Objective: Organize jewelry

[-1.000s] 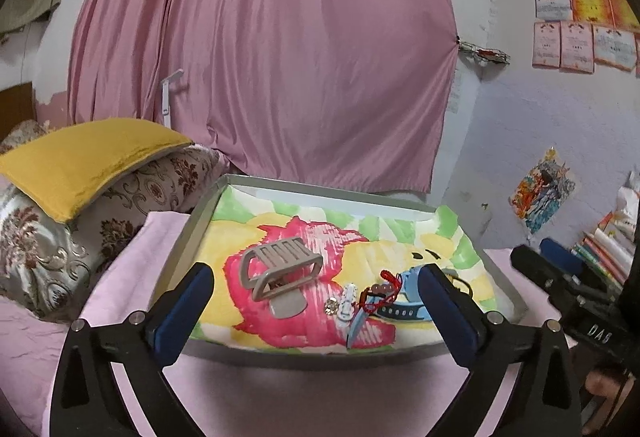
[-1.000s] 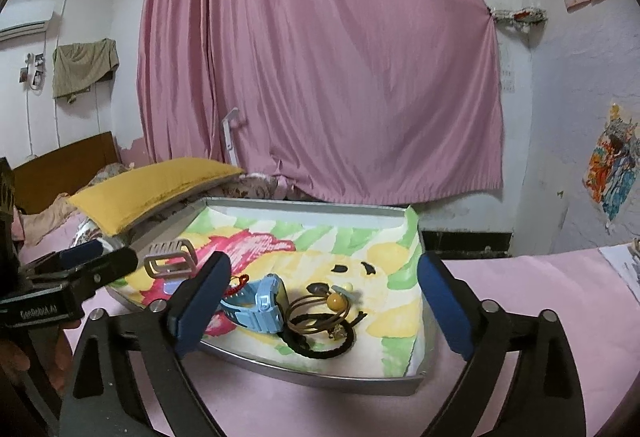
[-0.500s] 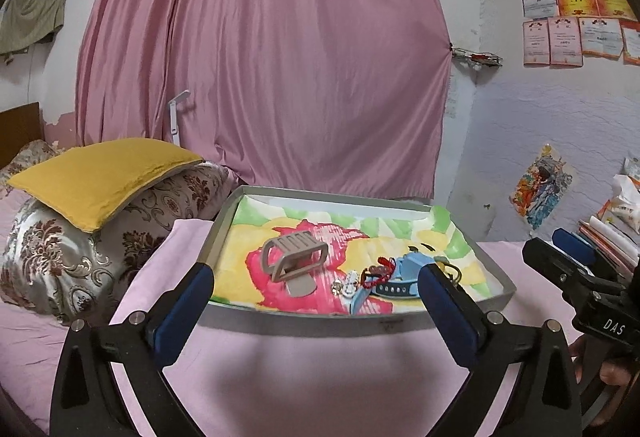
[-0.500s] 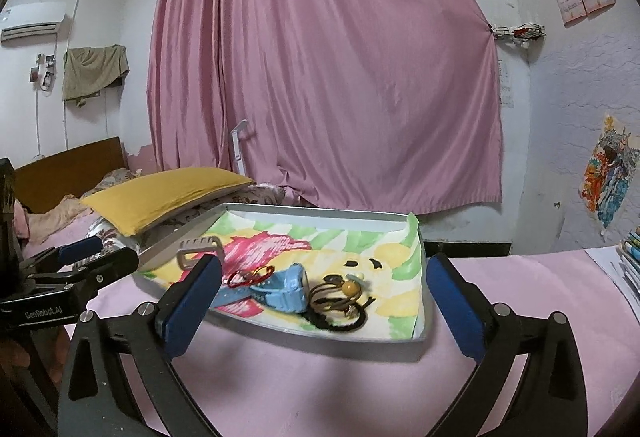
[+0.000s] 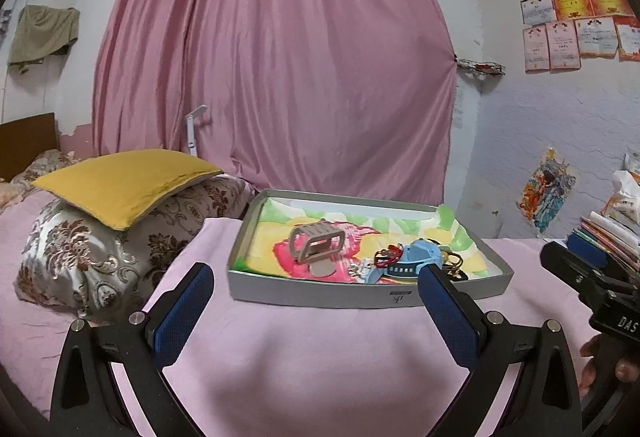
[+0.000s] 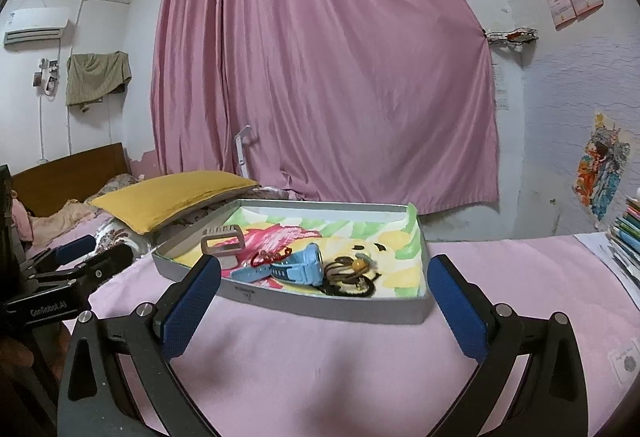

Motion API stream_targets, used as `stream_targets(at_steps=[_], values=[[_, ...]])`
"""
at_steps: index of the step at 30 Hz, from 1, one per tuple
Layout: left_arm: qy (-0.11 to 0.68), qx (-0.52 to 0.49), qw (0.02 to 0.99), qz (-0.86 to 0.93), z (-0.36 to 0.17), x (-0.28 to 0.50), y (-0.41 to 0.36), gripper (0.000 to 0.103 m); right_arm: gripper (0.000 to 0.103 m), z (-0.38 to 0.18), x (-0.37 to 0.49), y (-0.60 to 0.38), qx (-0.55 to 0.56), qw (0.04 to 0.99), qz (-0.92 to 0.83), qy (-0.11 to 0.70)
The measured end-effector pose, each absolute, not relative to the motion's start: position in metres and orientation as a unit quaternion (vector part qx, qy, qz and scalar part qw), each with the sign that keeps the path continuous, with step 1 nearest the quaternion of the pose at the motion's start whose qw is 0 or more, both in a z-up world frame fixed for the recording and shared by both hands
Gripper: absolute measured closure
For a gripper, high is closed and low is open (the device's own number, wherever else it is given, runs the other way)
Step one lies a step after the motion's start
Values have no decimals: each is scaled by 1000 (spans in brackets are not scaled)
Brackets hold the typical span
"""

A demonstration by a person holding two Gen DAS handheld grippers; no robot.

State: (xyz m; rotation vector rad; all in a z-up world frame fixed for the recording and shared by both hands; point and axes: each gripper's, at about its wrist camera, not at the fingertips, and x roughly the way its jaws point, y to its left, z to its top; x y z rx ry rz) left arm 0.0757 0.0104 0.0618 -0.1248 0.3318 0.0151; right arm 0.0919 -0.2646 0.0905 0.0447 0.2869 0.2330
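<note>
A grey tray (image 5: pixel 320 295) (image 6: pixel 320 307) lined with a colourful cartoon cloth sits on the pink bedspread. In it lie a grey hair claw (image 5: pixel 316 243) (image 6: pixel 222 243), a blue watch (image 5: pixel 418 259) (image 6: pixel 304 267), a red bracelet (image 5: pixel 388 253) (image 6: pixel 270 256), a small silver piece (image 5: pixel 358 269), and dark hair ties with an amber bead (image 6: pixel 352 271). My left gripper (image 5: pixel 316 301) is open and empty, in front of the tray. My right gripper (image 6: pixel 324 295) is open and empty, also short of the tray's near wall.
A yellow cushion (image 5: pixel 120 185) lies on a floral pillow (image 5: pixel 92 249) left of the tray. A pink curtain (image 5: pixel 280 57) hangs behind. Books (image 6: pixel 628 233) are stacked at the right. Each gripper shows in the other's view, left (image 6: pixel 68 277), right (image 5: pixel 592 285).
Both grippers have pulled back and lowered from over the tray; the tray now sits farther away, beyond the fingertips. The jewelry has not moved.
</note>
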Motion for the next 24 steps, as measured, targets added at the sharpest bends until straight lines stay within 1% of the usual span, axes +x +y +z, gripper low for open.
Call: stream_targets(at_steps=[12, 24], values=[[150, -48, 987, 45, 47, 46, 8, 1, 2, 67, 60, -264, 28, 988, 71, 136], [141, -74, 985, 60, 22, 27, 12, 1, 2, 48, 49, -260, 19, 990, 62, 127]])
